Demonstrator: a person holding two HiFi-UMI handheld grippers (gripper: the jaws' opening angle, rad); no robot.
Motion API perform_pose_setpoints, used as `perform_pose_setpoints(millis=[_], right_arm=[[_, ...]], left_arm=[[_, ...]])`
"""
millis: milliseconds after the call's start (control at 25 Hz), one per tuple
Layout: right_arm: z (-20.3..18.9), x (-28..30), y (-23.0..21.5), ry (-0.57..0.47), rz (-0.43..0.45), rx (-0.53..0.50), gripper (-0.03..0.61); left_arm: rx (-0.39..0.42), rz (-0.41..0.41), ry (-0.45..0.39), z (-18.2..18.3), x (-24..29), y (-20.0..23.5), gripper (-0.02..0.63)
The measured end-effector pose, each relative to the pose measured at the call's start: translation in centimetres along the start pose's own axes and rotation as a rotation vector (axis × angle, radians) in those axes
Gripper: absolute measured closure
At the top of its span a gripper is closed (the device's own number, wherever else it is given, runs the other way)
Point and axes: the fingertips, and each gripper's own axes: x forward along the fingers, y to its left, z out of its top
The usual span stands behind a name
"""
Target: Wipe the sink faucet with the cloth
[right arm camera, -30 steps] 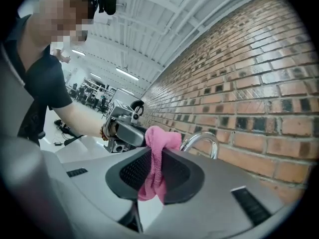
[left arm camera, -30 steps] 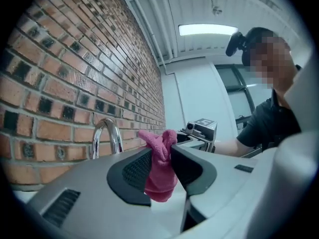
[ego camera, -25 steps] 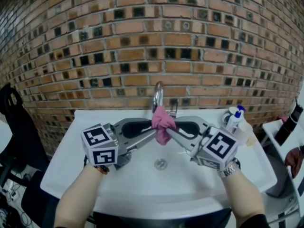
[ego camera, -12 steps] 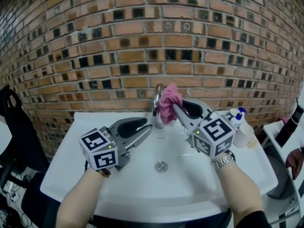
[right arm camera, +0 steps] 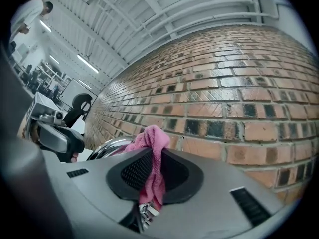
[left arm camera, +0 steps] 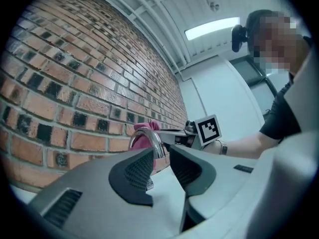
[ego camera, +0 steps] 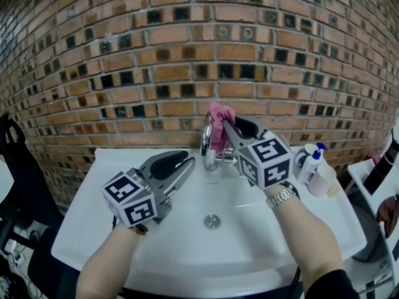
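My right gripper (ego camera: pixel 229 128) is clamped hard on the cloth (ego camera: pixel 219 118). In the right gripper view the pink terry is pinched between the ribbed pads, a short tuft standing above the tips and a tail hanging back toward the hinge. The tuft is at the top of the faucet (ego camera: pixel 206 143), level with the crown of the chrome arch. I can't tell whether it is pressing on the metal or only just beside it.

My left gripper (ego camera: pixel 189 159) hovers over the sink (ego camera: pixel 156 248), left of the faucet and apart from it. Its jaws have just been closing a little but are parted, with nothing between them. In its own view the spout only lines up beyond the gap.

I judge the cloth to be light, soft and limp. It will fold around the curved spout but has no stiffness of its own, so only the part near the pads can carry pressure. The grip is already close to the working end, which suits rubbing, and a longer free end would just flop. The faucet looks rigid, smooth and probably slick, so the cloth should slide easily. The risk is a jaw tip scraping the chrome if the tuft bunches aside.

Behind it all is the brick wall (ego camera: pixel 187 61), and bottles (ego camera: pixel 310 157) stand at the right rim, well clear.
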Motion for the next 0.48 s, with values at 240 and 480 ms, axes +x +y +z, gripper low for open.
perform_pose_setpoints(millis=[240,480], right_arm=[[-1.6,1.5,-1.1,0.053,-0.044,0.007,0.526],[-5.1,2.9,-1.8,0.162,-0.079,0.013,0.528]], left_arm=[[-0.015,0.030,-0.008,-0.7,0.3,1.0,0.512],[-0.033,0.044,0.007,-1.8,0.4,1.5,0.512]])
